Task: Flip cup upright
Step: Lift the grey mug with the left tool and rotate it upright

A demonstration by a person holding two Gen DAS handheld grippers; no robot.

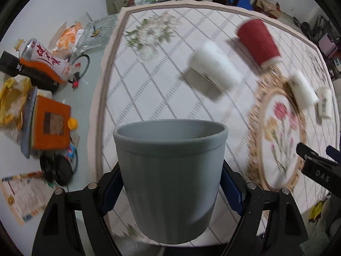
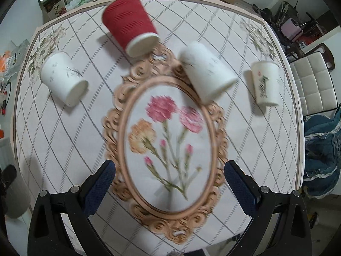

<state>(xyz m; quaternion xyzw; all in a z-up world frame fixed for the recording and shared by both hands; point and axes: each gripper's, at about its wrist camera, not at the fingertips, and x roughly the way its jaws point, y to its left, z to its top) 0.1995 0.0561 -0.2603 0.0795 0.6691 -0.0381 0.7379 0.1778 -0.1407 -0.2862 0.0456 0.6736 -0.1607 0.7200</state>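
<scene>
My left gripper (image 1: 170,183) is shut on a grey cup (image 1: 170,177), held above the table with its open mouth facing up. My right gripper (image 2: 169,181) is open and empty above the oval flower mat (image 2: 168,143); it also shows at the right edge of the left wrist view (image 1: 315,166). A red ribbed cup (image 2: 130,27) lies on its side at the back. Two white cups (image 2: 62,79) (image 2: 207,72) lie on their sides. A printed white cup (image 2: 265,83) stands rim up at the far right.
The tablecloth (image 2: 64,138) covers the round table. In the left wrist view, clutter sits left of the cloth: an orange box (image 1: 51,123), a bottle (image 1: 42,57), a glass dish (image 1: 96,32), black cables (image 1: 57,168). A white chair (image 2: 313,81) stands at the right.
</scene>
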